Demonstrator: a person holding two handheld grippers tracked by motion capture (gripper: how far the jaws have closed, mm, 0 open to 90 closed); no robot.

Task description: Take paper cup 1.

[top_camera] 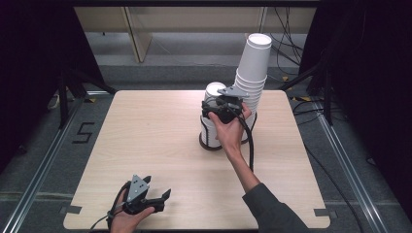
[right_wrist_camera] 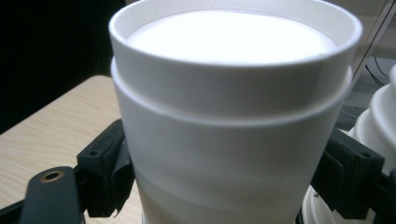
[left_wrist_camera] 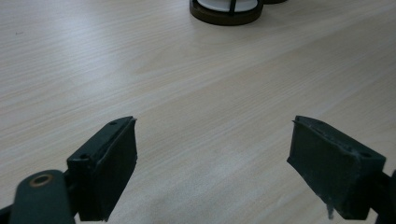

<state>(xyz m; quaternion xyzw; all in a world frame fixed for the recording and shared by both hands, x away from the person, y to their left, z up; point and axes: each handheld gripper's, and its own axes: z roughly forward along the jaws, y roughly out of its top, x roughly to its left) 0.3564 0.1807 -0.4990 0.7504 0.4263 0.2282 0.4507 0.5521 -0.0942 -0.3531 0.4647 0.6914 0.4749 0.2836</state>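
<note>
Right claw (top_camera: 224, 108) is clamped on the top white cup (right_wrist_camera: 231, 126), its jaws pressing both sides just under the rim. That cup sits nested on a short stack of cups in a dark round holder (top_camera: 210, 143) near the middle of the counter (top_camera: 145, 145), toward the far side. Just behind and right of the holder a tall cup stack (top_camera: 251, 73) leans, top tilted away to the right. Left claw (top_camera: 155, 201) rests low at the counter's near edge, well apart from the holder; in the left gripper view its pads (left_wrist_camera: 109, 163) stand spread with bare wood between them, gripping nothing.

Risks, as I judge them: the grip is high on a thin wall, so a hard squeeze could crush the cup. Nested cups may stick, so lifting could drag a second cup or tip the holder. The right forearm is close to the leaning stack; a sideways swing could topple it.
</note>
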